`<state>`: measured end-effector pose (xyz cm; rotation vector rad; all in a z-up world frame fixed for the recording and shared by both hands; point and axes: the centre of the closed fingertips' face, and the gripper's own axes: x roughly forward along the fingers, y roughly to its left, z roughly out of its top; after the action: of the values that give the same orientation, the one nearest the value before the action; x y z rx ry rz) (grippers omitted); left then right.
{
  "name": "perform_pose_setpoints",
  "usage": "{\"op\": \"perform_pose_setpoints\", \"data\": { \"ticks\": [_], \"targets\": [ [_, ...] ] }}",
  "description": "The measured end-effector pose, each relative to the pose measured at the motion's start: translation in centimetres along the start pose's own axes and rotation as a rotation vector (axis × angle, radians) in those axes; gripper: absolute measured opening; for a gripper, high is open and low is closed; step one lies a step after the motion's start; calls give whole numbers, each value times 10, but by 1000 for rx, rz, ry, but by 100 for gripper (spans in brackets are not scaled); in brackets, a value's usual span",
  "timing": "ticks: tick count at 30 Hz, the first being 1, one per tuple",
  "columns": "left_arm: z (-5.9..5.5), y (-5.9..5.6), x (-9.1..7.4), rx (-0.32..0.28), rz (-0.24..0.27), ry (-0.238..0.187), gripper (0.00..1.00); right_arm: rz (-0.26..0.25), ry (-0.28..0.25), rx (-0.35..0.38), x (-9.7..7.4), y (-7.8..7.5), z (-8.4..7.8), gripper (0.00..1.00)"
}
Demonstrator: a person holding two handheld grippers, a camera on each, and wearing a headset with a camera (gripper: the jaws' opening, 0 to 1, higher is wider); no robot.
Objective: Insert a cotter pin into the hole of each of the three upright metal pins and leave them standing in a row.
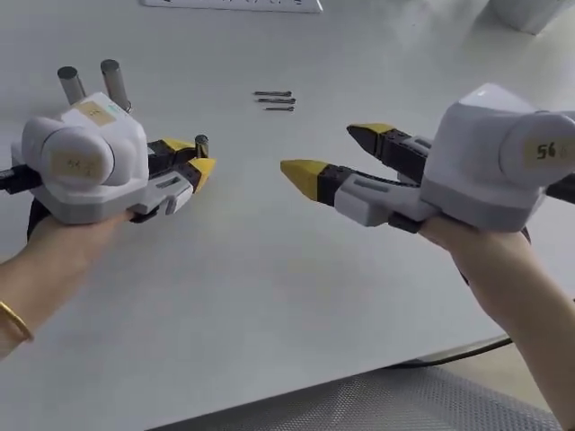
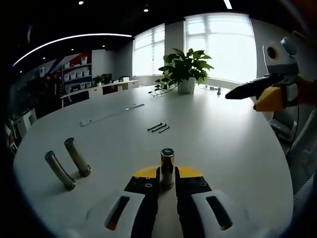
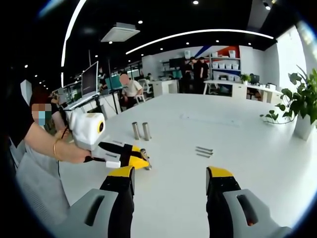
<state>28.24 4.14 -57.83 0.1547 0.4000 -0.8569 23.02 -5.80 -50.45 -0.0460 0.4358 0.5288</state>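
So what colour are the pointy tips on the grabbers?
Yellow, clearest on the right gripper in the head view.

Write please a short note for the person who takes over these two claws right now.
The left claw is shut on one metal pin, held upright.
The right claw is open and empty, above the table.
The other two pins stand side by side on the table; the three cotter pins lie loose together beyond them.
Done: no cotter pin inserted yet.
Left: all three insertions, then the row.
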Motion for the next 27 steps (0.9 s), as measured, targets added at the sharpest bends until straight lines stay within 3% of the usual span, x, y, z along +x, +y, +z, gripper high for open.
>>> {"op": "perform_pose_setpoints", "data": {
  "ticks": [7,14,16,20,27],
  "targets": [
    [1,1,-2,5,0,1,14,7,13,-11,1,-1,0,54],
    [5,3,-14,-3,-15,4,26,9,60,-78,5,-11,3,50],
    [5,5,-18,6,-14,10,30,4,73,-118,10,-17,4,50],
    [5,10,-28,-21,0,17,35,25,71,-104,20,-24,9,48],
    [8,14,-42,-62,9,13,48,57,118,-140,39,-40,14,42]
  ]
}}
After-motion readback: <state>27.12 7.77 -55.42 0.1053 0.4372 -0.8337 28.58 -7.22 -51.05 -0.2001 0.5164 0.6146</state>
